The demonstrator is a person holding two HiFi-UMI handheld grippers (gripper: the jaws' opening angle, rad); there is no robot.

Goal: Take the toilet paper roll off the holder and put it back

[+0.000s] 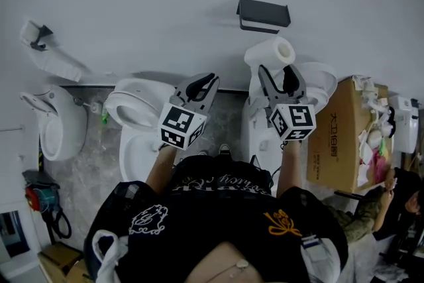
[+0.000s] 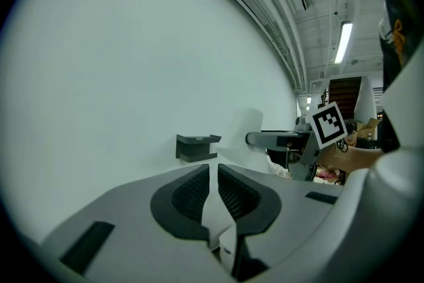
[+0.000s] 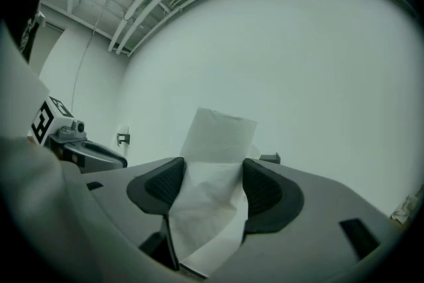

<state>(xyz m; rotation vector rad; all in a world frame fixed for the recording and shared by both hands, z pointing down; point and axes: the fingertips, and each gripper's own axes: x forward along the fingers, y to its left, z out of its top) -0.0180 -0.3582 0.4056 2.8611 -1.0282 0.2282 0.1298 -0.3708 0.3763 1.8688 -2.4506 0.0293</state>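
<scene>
My right gripper (image 1: 277, 76) is shut on the white toilet paper roll (image 1: 271, 53), held in the air just below the dark wall holder (image 1: 264, 14). The holder has nothing on it. In the right gripper view the roll (image 3: 218, 136) sits between both pads, with a loose sheet hanging down towards the camera. My left gripper (image 1: 201, 86) hovers to the left of the roll, shut, with nothing in it. The left gripper view looks over its closed jaws at the holder (image 2: 197, 146), the roll (image 2: 244, 132) and the right gripper (image 2: 278, 139) beside it.
A white toilet (image 1: 136, 109) stands under my left gripper and another toilet (image 1: 318, 86) under the right one. A urinal (image 1: 56, 122) is at the far left. A cardboard box (image 1: 341, 136) with rubbish stands at the right, with a seated person (image 1: 371, 215) beyond it.
</scene>
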